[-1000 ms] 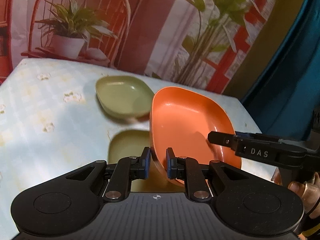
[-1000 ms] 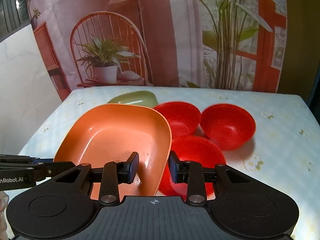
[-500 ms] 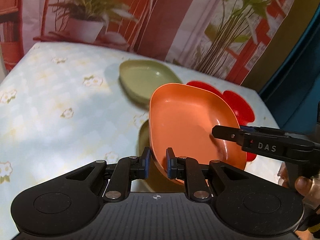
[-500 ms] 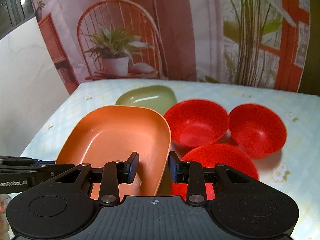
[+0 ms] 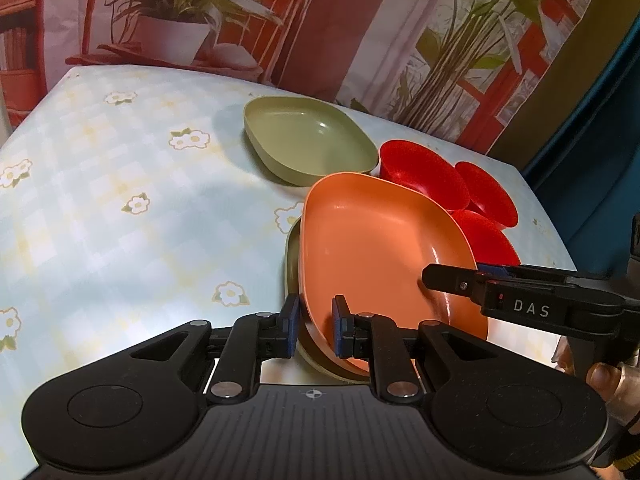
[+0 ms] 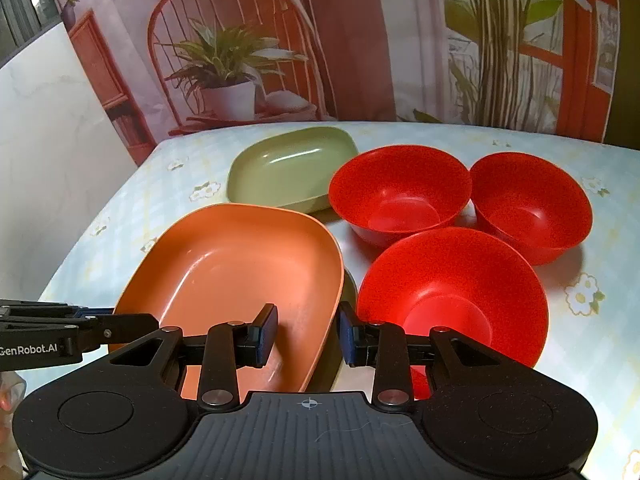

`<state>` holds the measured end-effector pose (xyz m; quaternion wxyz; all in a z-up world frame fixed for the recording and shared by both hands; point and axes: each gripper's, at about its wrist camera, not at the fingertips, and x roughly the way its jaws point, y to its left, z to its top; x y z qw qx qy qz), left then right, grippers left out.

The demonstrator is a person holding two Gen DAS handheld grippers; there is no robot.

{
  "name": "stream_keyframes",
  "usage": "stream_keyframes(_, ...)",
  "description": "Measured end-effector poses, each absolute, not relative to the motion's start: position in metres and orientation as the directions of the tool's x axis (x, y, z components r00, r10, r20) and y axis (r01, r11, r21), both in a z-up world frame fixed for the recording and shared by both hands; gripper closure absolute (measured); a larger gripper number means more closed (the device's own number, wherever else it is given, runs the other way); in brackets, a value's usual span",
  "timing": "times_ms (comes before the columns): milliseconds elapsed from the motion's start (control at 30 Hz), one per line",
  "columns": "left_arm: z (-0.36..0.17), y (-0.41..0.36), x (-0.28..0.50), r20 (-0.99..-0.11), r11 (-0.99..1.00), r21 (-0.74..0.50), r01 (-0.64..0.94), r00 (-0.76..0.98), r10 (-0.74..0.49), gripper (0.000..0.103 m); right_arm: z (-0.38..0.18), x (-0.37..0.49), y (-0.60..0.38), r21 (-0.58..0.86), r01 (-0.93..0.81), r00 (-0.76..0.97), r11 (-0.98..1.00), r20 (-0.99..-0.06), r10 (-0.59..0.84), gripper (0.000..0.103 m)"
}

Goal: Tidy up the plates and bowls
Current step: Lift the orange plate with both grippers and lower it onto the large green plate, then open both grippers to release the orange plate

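Both the left gripper [image 5: 314,326] and right gripper [image 6: 307,334] clamp the empty orange plate [image 6: 240,276] over a green plate [image 5: 293,258]. Beside it: three empty red bowls [image 6: 452,292]. Gripper labels: "DAS", "GenRobot.AI".

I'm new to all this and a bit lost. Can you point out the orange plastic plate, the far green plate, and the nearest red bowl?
Orange plastic plate [image 6: 240,272]: right wrist view, on its inner floor.
Far green plate [image 6: 292,164]: right wrist view, on its inner floor.
Nearest red bowl [image 6: 452,280]: right wrist view, on its inside wall.

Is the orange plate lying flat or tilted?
Tilted. The orange plate hangs slanted over a green plate, with the left gripper clamping its rim.
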<state>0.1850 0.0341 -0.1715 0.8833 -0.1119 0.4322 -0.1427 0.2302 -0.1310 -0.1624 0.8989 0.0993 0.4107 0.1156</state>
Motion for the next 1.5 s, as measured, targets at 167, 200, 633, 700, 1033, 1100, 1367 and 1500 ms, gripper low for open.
stream_keyframes(167,-0.173,0.034,0.186,-0.736,0.934,-0.323,0.155,0.579,-0.351,0.086,-0.166,0.231,-0.131,0.282,-0.121,0.627,0.952,-0.721,0.294,0.072)
stream_keyframes(200,-0.174,0.034,0.187,-0.737,0.934,-0.322,0.153,0.578,-0.349,0.086,-0.166,0.232,-0.131,0.283,-0.121,0.625,0.951,-0.723,0.295,0.072)
stream_keyframes(633,-0.181,0.032,0.186,-0.739,0.937,-0.318,0.141,0.583,-0.339,0.086,-0.169,0.233,-0.127,0.278,-0.122,0.613,0.953,-0.733,0.293,0.072)
stream_keyframes(700,-0.182,0.031,0.186,-0.740,0.938,-0.316,0.141,0.582,-0.337,0.086,-0.170,0.233,-0.126,0.276,-0.124,0.612,0.953,-0.735,0.292,0.072)
stream_keyframes(1033,-0.183,0.024,0.191,-0.731,0.945,-0.296,0.140,0.604,-0.318,0.086,-0.169,0.238,-0.120,0.211,-0.153,0.634,0.965,-0.728,0.260,0.073)
stream_keyframes(1100,-0.183,0.022,0.191,-0.732,0.947,-0.286,0.146,0.605,-0.315,0.086,-0.170,0.238,-0.121,0.201,-0.157,0.637,0.967,-0.727,0.255,0.073)
stream_keyframes(1367,-0.186,0.021,0.190,-0.743,0.952,-0.264,0.154,0.597,-0.303,0.083,-0.170,0.235,-0.122,0.188,-0.165,0.644,0.968,-0.723,0.250,0.075)
stream_keyframes(1500,-0.186,0.021,0.190,-0.742,0.955,-0.250,0.157,0.602,-0.294,0.079,-0.169,0.233,-0.122,0.182,-0.168,0.645,0.969,-0.723,0.248,0.074)
